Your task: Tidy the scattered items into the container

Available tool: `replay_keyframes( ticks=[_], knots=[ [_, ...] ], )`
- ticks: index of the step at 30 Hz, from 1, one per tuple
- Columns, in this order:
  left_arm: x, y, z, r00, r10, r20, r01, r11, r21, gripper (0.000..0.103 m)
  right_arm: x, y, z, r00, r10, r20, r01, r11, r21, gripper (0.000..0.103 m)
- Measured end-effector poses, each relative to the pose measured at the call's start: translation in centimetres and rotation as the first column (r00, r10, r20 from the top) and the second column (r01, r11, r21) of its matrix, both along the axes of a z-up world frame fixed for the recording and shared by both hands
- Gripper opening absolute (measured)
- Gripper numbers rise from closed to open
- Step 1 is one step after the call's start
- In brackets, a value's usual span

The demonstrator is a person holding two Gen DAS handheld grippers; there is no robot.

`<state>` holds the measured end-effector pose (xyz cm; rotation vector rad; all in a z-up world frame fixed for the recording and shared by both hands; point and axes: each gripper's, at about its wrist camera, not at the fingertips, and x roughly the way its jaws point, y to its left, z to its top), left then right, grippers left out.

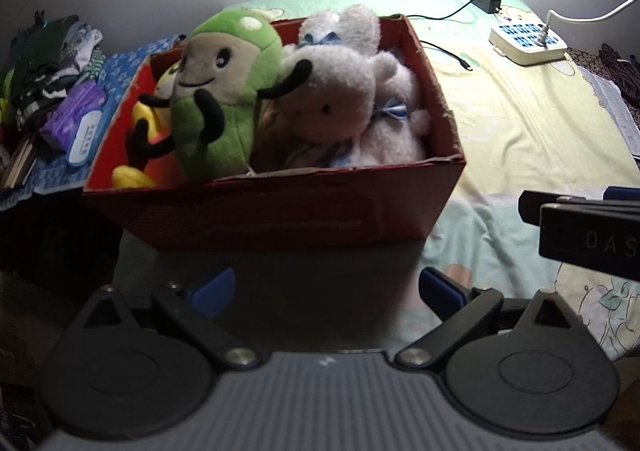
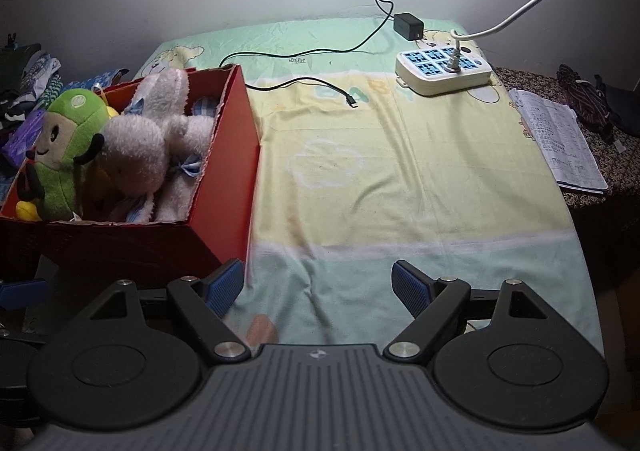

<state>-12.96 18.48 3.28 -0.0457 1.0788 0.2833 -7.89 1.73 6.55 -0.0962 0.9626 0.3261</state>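
Looking through the left wrist camera: seeing one red cardboard box [image 1: 280,207] sitting on the bed sheet [image 1: 532,131], holding three plush toys — one green [image 1: 224,91], one white [image 1: 352,99], one yellow and black [image 1: 140,147] — all crowding inside, the green one leaning upright against the white. Showing the left hand-held gripper [image 1: 324,291] just short of the box's near wall, blue pads [image 1: 212,291] spread wide apart, gripping nothing, touching nothing. Catching part of the other tool at the right edge.

Switching to the right wrist camera: showing the right hand-held gripper [image 2: 318,291] hovering over bare sheet beside the box, pads parted wide, empty. Counting one white power strip [image 2: 444,71], one black charger [image 2: 408,26] with its cable lying loose, one notebook [image 2: 560,139] further right.
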Motion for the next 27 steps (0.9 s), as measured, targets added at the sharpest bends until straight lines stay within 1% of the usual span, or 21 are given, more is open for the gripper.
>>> replay_keyframes(
  ticks=[9, 17, 23, 27],
  knots=[
    [-1.8, 3.8, -0.3, 0.995, 0.099, -0.002, -0.099, 0.995, -0.004, 0.099, -1.3, 4.1, 0.2, 0.994, 0.110, -0.008, -0.110, 0.994, -0.013, 0.083],
    [-3.2, 6.7, -0.4, 0.985, 0.170, -0.009, -0.170, 0.985, -0.015, 0.099, -2.8, 8.1, 0.5, 0.976, 0.216, -0.015, -0.216, 0.976, -0.020, 0.083],
    [-4.1, 8.7, -0.2, 0.978, 0.210, -0.003, -0.210, 0.977, -0.020, 0.099, -3.2, 10.1, 1.0, 0.966, 0.260, -0.011, -0.260, 0.965, -0.017, 0.083],
    [-4.3, 9.7, 0.0, 0.976, 0.219, -0.001, -0.219, 0.976, -0.021, 0.099, -3.3, 11.0, 1.3, 0.962, 0.272, -0.014, -0.272, 0.962, -0.003, 0.083]
  ],
)
